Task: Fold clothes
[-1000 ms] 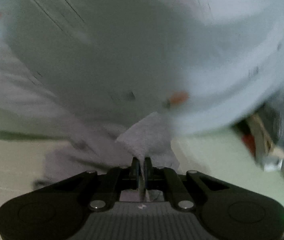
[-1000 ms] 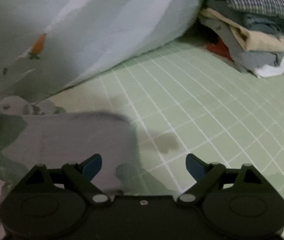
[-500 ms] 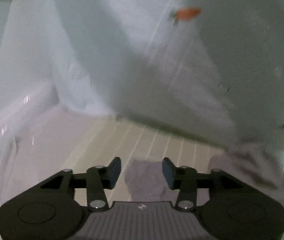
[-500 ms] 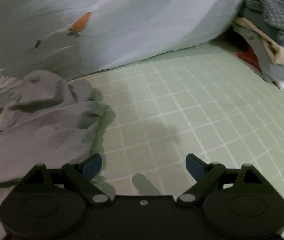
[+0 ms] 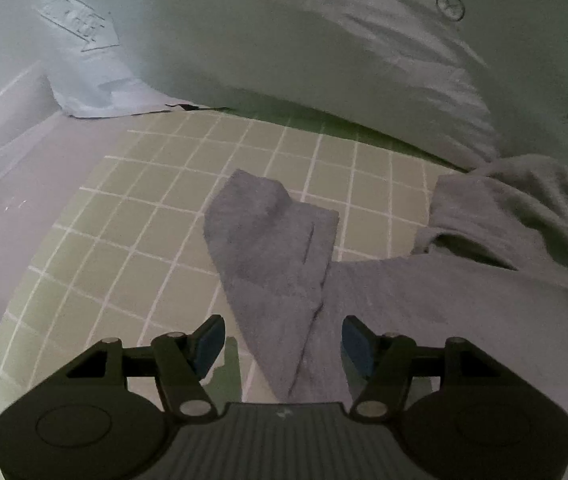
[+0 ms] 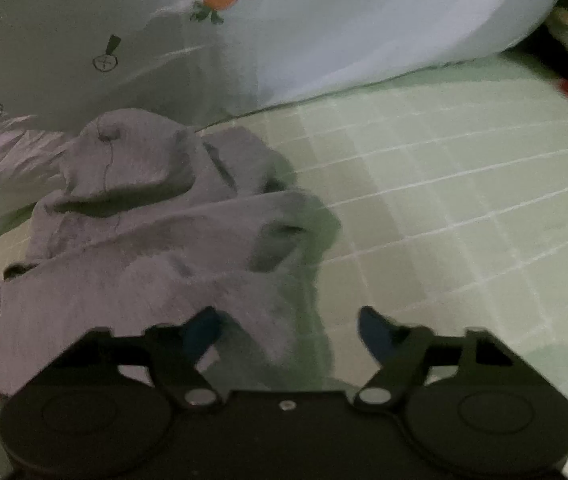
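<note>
A soft grey fleecy garment [image 5: 363,280] lies crumpled on the pale green sheet with a white grid pattern [image 5: 132,216], its bulk bunched up close to the light quilt printed with an orange carrot [image 6: 323,40]. One flat strip of it, perhaps a sleeve or a leg, though the dim view leaves that unsure, runs out across the sheet between the fingers of the left gripper [image 5: 282,346]. That gripper is spread wide and holds nothing. The right gripper [image 6: 289,334] is likewise spread and empty, hovering at the near edge of the heap, its left finger over cloth and its right over bare sheet.

The fabric looks thick, light and limp: it should sag and slump when lifted and crease wherever it drops, but not slip easily from the pads. The flat strip's squared far end [image 5: 272,200] offers a clean edge to pinch; the heap likely needs spreading out before any fold.
</note>
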